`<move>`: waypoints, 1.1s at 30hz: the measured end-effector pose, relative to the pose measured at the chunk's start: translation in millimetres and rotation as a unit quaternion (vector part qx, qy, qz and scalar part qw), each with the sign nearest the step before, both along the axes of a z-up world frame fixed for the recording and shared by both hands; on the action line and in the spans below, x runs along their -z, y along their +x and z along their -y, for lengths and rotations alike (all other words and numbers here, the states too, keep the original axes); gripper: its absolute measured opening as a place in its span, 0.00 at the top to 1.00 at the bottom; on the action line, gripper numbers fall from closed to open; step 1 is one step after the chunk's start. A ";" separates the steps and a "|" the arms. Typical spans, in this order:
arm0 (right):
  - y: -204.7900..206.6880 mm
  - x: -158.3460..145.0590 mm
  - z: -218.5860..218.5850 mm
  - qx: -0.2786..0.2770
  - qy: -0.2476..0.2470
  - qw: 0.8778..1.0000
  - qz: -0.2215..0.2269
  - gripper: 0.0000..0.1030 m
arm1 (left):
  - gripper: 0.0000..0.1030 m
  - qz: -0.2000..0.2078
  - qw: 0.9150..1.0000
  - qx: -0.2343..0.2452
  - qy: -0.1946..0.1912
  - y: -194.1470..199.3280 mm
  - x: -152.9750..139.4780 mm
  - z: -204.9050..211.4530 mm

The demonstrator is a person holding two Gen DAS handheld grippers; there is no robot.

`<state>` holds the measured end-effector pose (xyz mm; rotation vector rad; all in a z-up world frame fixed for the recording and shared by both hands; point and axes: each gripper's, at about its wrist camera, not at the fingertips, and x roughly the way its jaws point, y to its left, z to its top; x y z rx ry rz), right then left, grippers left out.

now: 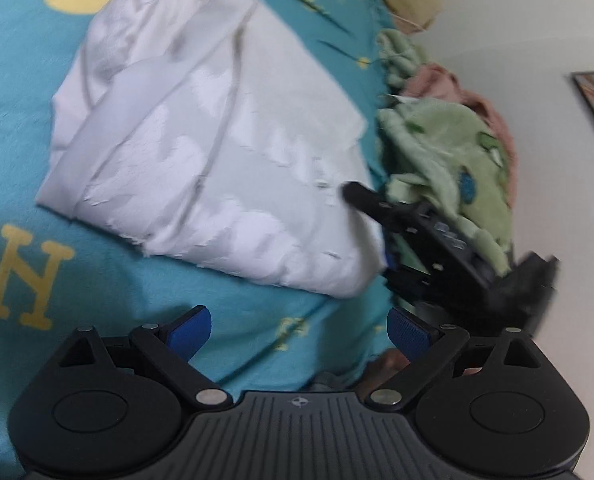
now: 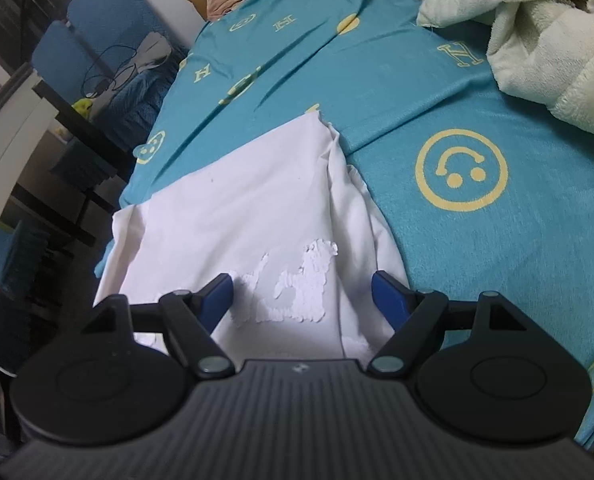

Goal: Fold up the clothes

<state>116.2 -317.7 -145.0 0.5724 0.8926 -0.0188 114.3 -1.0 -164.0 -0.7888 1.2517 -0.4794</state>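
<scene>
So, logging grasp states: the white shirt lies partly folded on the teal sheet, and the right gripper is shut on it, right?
Not quite. The right gripper is open over the white shirt, as the right wrist view shows. The shirt does lie partly folded on the teal sheet.

The teal bedsheet carries yellow printed signs. In the right wrist view, single letters "H" stand on it, one near the pale blanket and others farther up the bed, and a ring holds a smiley face seen upside down. In the left wrist view one large yellow letter reads as "N", likely an "H" turned sideways. The white garment's patchy white print cannot be read.
</scene>
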 end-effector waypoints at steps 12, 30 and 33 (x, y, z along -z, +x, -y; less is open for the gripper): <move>-3.6 -5.2 4.6 0.015 0.016 1.000 0.013 0.24 | 0.25 -0.004 0.973 -0.228 -0.025 -3.4 16.1 -55.7; -42.3 -34.6 9.2 0.012 0.306 0.948 0.083 0.23 | 0.82 0.146 0.964 -0.221 0.000 -3.9 -33.1 -44.0; -45.7 -7.6 3.6 0.013 0.427 0.904 0.039 0.23 | 0.82 0.157 0.962 -0.222 -0.007 -9.4 -37.7 -43.4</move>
